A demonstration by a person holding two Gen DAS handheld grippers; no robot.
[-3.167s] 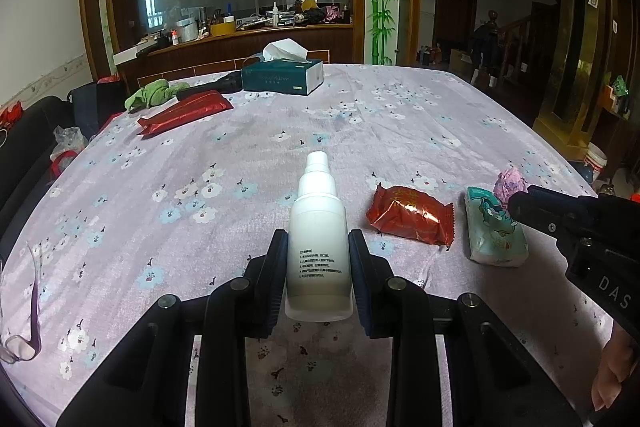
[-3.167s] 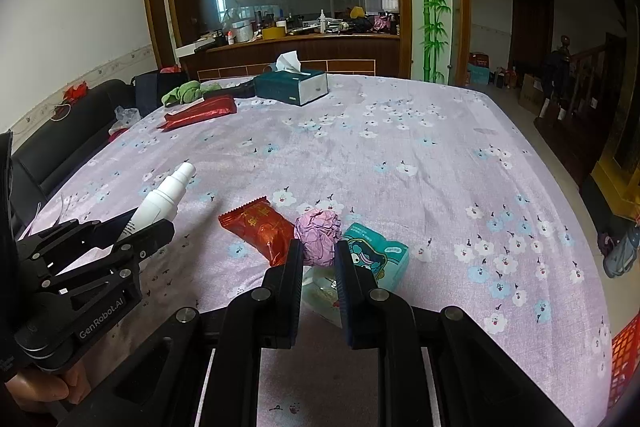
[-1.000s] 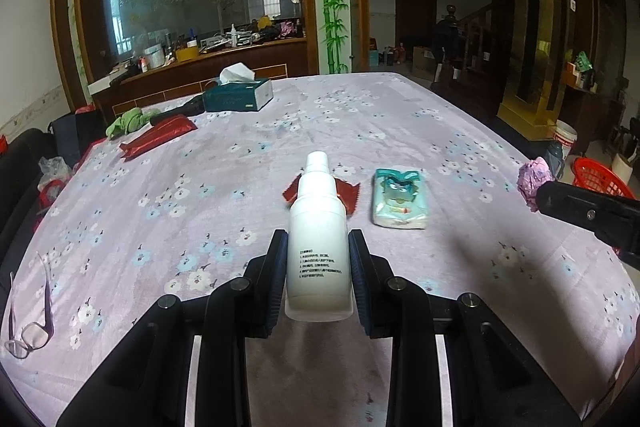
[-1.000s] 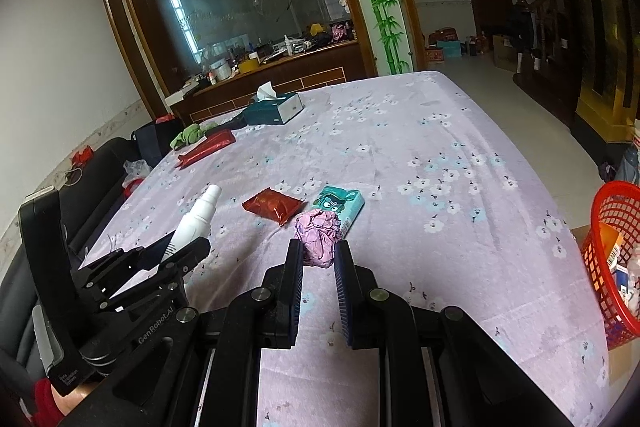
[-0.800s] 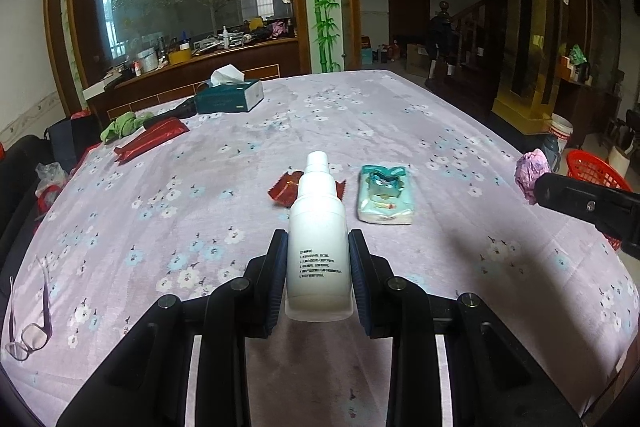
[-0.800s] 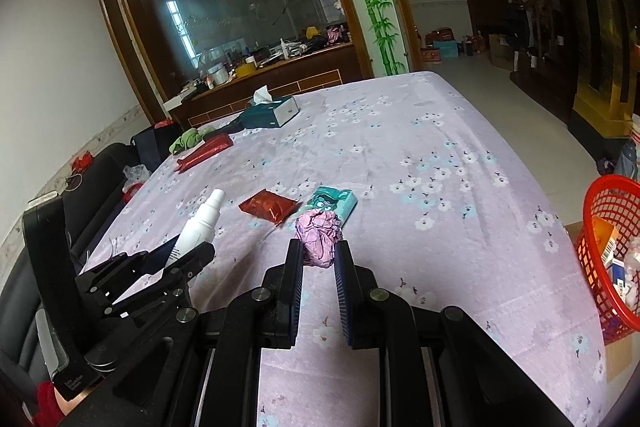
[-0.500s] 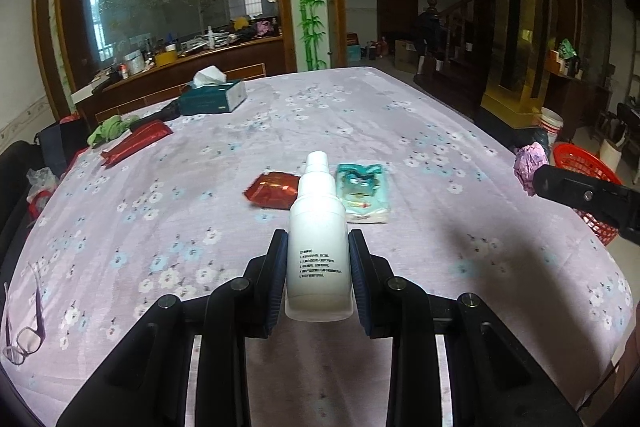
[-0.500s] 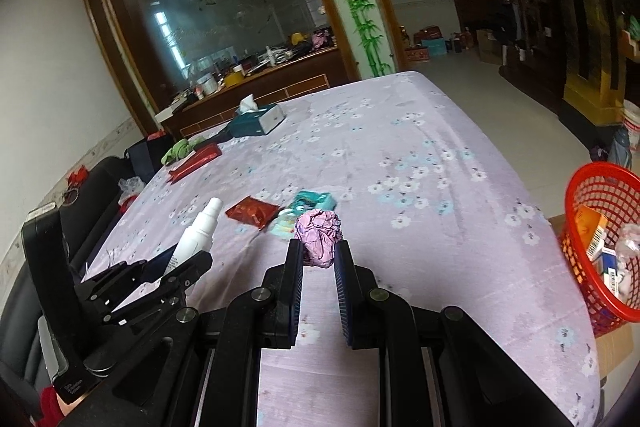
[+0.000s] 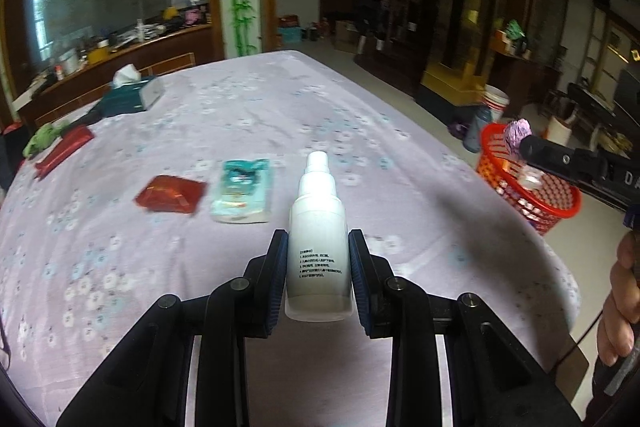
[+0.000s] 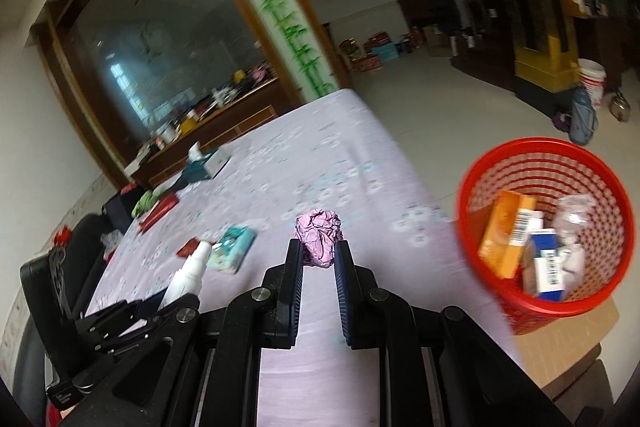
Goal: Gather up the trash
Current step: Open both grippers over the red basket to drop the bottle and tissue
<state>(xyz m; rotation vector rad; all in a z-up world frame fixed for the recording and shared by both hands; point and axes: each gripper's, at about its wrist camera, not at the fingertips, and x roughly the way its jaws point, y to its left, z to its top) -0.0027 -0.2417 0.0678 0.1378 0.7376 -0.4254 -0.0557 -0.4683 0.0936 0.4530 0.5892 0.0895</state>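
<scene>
Crumpled pink paper ball (image 10: 319, 238) (creased), pinched in right gripper (image 10: 318, 259), red mesh basket (image 10: 600, 291) beside

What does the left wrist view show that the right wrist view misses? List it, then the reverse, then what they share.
Only the left wrist view: the printed label on the white spray bottle, held in the left gripper, and the person's hand at the right edge.

Only the right wrist view: inside the red basket, an orange box and a blue and white box.

Both: the flowered tablecloth, the red packet, the teal wipes pack, the tissue box, and the crumpled pink paper in the right gripper.
</scene>
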